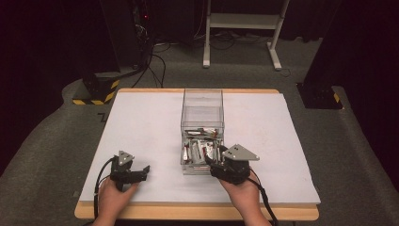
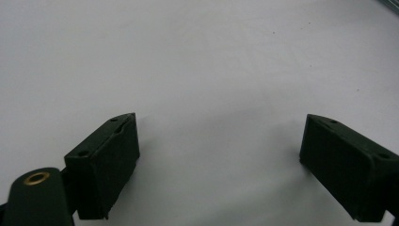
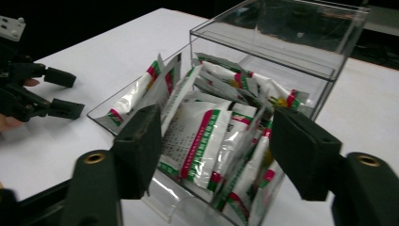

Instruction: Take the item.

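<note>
Right claw (image 3: 214, 155) spread wide, empty, right at near end of clear box (image 1: 202, 106); sachets (image 3: 202, 141) directly ahead, between jaws. Left claw (image 2: 219, 160) also spread, well aside over bare surface (image 2: 188, 56).

My left gripper (image 1: 143, 172) rests on the white table (image 1: 141, 127), jaws apart. My right gripper (image 1: 211, 162) sits at the near end of the clear box (image 1: 202, 110) holding packets (image 1: 200, 149).

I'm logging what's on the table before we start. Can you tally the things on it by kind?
Clear plastic box: 1
Heap of sachets in the box: 1 heap, overlapping too much to count singly
Hand-held tools: 2, left tool and right tool, both open
Total: 4 entries
</note>
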{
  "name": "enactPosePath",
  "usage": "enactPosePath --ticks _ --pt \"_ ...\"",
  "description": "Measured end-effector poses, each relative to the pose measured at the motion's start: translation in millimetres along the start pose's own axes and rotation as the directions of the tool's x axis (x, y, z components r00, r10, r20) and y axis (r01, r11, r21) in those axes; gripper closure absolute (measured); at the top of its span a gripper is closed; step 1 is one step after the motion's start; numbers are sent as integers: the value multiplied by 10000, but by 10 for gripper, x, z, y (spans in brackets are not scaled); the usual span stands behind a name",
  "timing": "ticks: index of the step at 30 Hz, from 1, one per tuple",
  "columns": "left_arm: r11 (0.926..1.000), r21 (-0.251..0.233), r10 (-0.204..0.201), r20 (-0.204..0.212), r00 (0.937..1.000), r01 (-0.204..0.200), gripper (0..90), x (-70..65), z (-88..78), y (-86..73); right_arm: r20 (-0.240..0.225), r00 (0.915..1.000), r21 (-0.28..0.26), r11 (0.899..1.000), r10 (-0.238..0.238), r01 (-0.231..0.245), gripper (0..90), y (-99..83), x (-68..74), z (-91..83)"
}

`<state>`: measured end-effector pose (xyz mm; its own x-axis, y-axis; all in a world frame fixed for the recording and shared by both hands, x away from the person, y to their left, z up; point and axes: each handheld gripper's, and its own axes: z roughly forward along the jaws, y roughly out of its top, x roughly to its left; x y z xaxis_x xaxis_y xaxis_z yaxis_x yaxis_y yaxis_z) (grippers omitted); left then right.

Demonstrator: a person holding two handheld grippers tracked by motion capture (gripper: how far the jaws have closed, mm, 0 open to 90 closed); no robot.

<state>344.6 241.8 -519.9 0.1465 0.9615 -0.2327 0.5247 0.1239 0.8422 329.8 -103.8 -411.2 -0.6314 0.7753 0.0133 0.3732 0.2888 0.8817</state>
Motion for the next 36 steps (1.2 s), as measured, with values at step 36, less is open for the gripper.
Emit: enactPosePath --ticks 36 --pt "10000 -7 -12 4 10000 12 124 -1 0 0 -192 9996 740 9971 208 -193 582 1 220 373"
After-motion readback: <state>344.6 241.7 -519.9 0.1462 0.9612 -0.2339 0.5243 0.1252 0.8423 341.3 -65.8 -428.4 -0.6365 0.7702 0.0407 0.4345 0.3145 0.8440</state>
